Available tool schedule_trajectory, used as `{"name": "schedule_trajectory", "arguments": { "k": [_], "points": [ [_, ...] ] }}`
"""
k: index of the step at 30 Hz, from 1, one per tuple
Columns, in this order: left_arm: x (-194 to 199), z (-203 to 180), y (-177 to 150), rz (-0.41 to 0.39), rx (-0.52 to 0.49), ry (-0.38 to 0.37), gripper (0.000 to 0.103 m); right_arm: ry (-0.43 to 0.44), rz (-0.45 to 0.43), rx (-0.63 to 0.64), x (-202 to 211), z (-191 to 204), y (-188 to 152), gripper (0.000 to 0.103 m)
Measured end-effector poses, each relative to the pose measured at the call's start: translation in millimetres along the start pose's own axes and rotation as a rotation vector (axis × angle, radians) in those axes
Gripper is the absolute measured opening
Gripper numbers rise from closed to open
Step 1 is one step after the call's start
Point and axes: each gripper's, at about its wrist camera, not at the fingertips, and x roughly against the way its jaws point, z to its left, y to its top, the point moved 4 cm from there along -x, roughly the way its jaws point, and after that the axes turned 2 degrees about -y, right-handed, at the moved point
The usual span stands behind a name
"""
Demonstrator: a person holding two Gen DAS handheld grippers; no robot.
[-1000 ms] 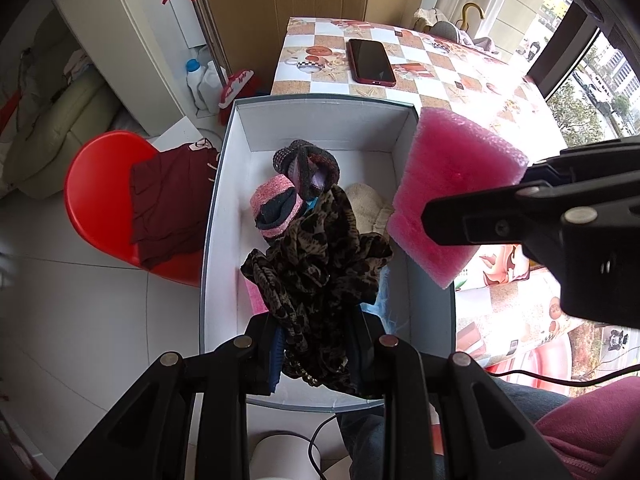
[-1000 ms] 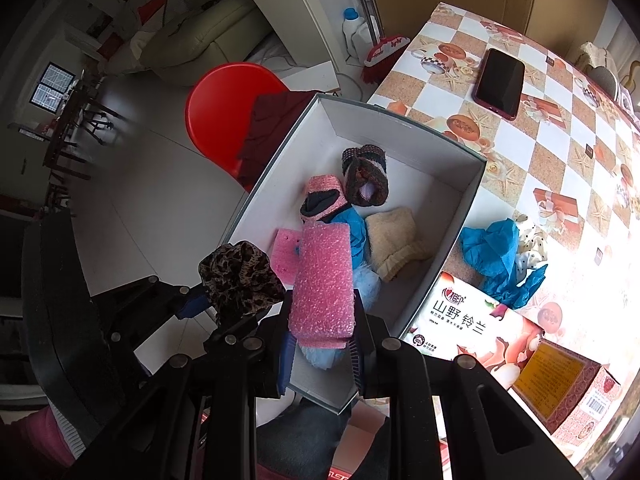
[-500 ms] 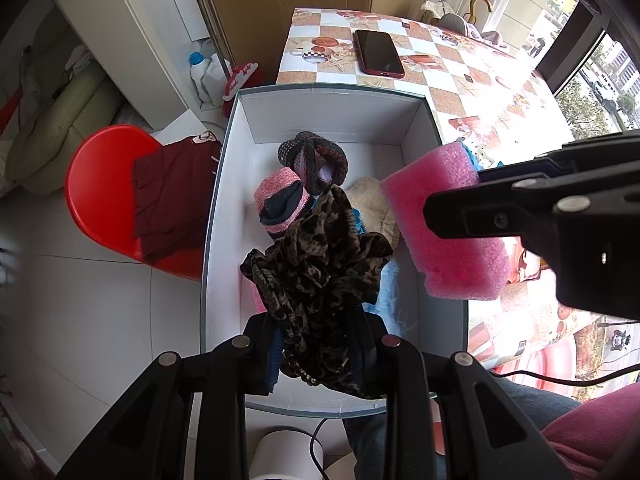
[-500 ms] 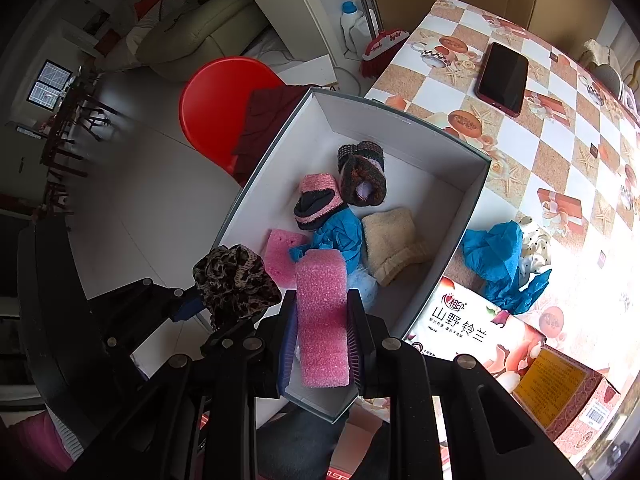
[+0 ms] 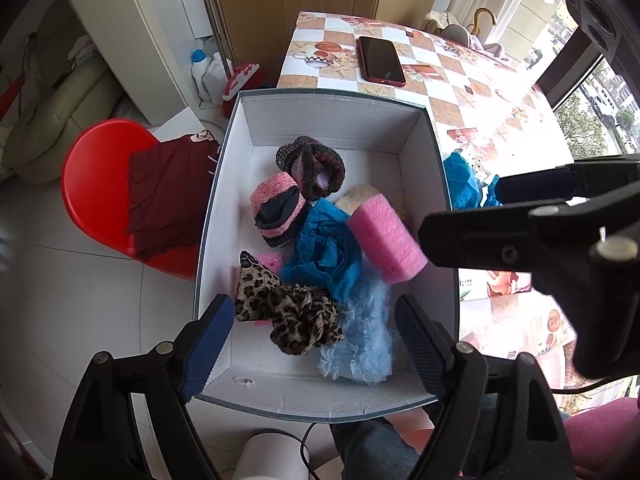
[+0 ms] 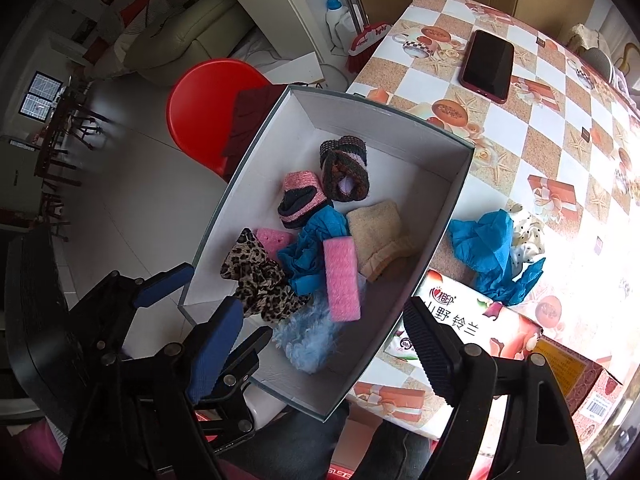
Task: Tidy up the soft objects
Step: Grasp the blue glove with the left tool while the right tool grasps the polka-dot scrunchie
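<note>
A white box [image 5: 320, 396] [image 6: 400, 120] holds several soft things. A leopard-print cloth [image 5: 288, 312] [image 6: 260, 280] lies in its near left part. A pink foam block [image 5: 386, 238] [image 6: 342, 278] is blurred over blue cloth [image 5: 324, 248] and light blue fluff [image 5: 360, 344]. My left gripper [image 5: 320, 344] is open and empty above the box's near end. My right gripper [image 6: 328, 336] is open and empty above the box; it shows at the right in the left wrist view [image 5: 520, 216]. More blue cloth [image 6: 488, 248] and a spotted white cloth [image 6: 528, 236] lie on the table.
Rolled socks [image 5: 280, 212], a dark knit roll [image 5: 312, 168] and a beige cloth [image 6: 380, 236] are in the box. A phone [image 5: 380, 60] lies on the checked tablecloth [image 6: 560, 120]. Cartons [image 6: 480, 332] stand right of the box. A red chair [image 5: 100, 184] carries maroon cloth.
Both grippers have opened. The leopard cloth left the left gripper and the pink foam block left the right gripper; both are now down in the box.
</note>
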Motion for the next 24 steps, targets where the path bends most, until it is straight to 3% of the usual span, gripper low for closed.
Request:
{"name": "schedule_trajectory", "arguments": {
  "k": [2,7,8,9,14,19,24],
  "points": [
    [-2.8,-1.8,1.4,-0.009,0.011,-0.003,0.103,0.000,0.008,-0.023,3.8,-7.9,0.6,0.084],
    [-3.0,-17.0,15.5,-0.045,-0.004,-0.046,0.103,-0.019,0.009,-0.069,30.4,-44.4,3.1,0.084],
    [-3.3,-21.1,20.2,-0.048,-0.017,-0.043,0.103,-0.034,0.007,-0.079,38.1,-56.2,4.1,0.088],
    [-3.9,-25.9,24.9,-0.050,-0.027,-0.044,0.103,-0.051,0.006,-0.093,45.5,-69.1,5.5,0.103],
    [-9.2,-52.7,40.2,-0.045,-0.062,-0.063,0.103,-0.135,0.033,-0.215,58.0,-145.0,14.9,0.103],
    [-0.2,-70.6,48.1,-0.021,-0.092,-0.073,0.103,-0.116,0.193,-0.372,2.3,-194.5,21.8,0.103],
    [9.1,-82.0,49.5,0.011,-0.102,-0.061,0.103,-0.100,0.335,-0.404,-76.1,-203.7,27.4,0.103]
  ]
}}
